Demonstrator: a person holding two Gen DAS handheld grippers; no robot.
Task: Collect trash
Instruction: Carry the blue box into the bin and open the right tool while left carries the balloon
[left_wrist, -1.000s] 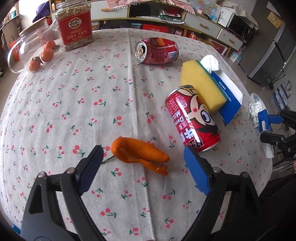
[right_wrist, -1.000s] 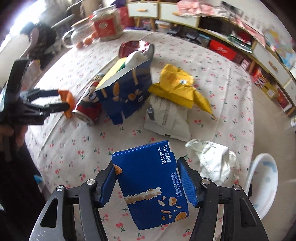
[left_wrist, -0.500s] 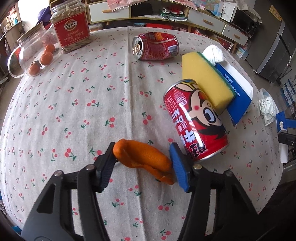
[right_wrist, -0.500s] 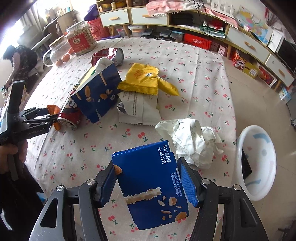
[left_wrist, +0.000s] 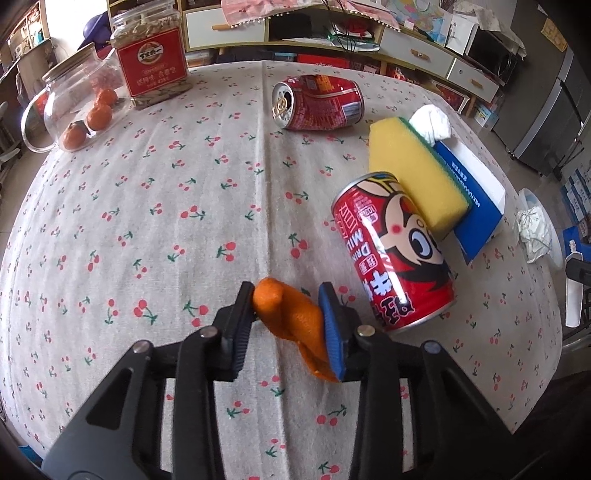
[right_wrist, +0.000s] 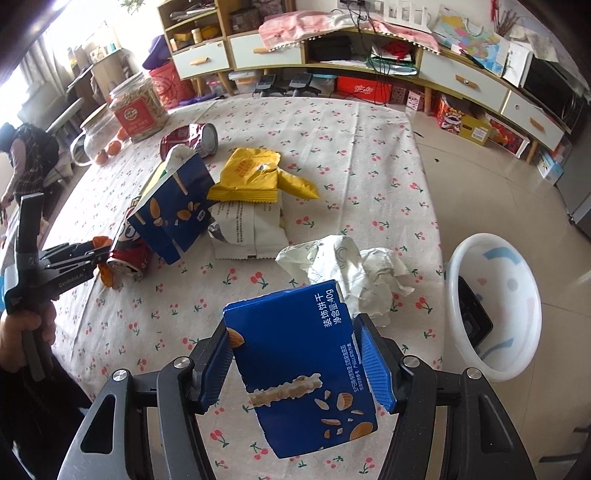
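Observation:
My left gripper (left_wrist: 286, 308) is shut on an orange peel (left_wrist: 291, 317) just above the cherry-print tablecloth (left_wrist: 166, 206); the peel also shows in the right wrist view (right_wrist: 103, 266). A red cartoon milk can (left_wrist: 395, 251) lies right of it. My right gripper (right_wrist: 295, 354) is shut on a blue biscuit box (right_wrist: 299, 365), held above the table's near edge. A white bin (right_wrist: 495, 306) stands on the floor to the right.
A crushed red can (left_wrist: 317, 101), yellow sponge (left_wrist: 413, 173), a second blue box (right_wrist: 173, 210), yellow wrapper (right_wrist: 255, 173), white wrapper (right_wrist: 247, 229) and crumpled paper (right_wrist: 351, 266) lie on the table. A seed jar (left_wrist: 151, 62) and a glass jar of oranges (left_wrist: 77, 107) stand at the far left.
My left gripper moved forward around the orange peel and shut on it. My right gripper, still holding the blue box, swung so the white bin came into view.

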